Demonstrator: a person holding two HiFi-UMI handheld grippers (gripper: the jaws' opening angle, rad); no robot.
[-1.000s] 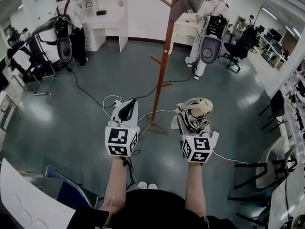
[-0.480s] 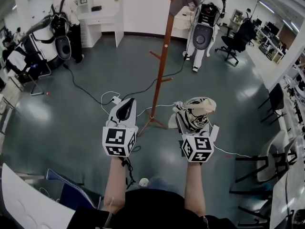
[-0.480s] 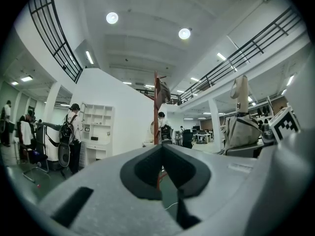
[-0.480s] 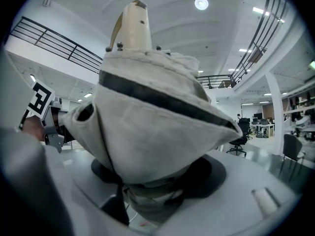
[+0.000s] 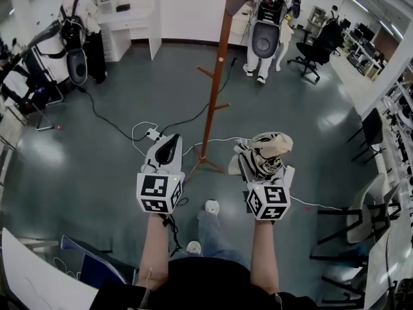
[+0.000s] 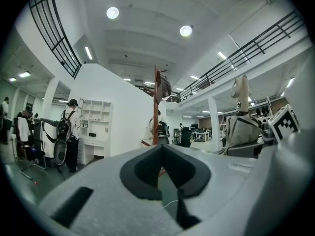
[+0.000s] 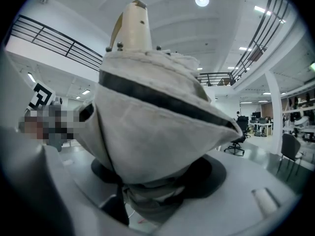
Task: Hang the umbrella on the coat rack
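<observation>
Jaws of the right gripper (image 5: 264, 165) clamp the folded umbrella (image 7: 157, 117), which stands upright out of the grip, cream tip up; the left gripper (image 5: 169, 146) jaws sit together, empty. Straight ahead stands the coat rack (image 5: 211, 102), its pole between the two grippers, so the umbrella lies to its right. Both forearms reach forward, side by side and about level.

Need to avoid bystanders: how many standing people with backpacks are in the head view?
2. One person stands by the white shelves at upper left; a second person stands beyond the coat rack, right of its pole. Others may be hidden.
</observation>
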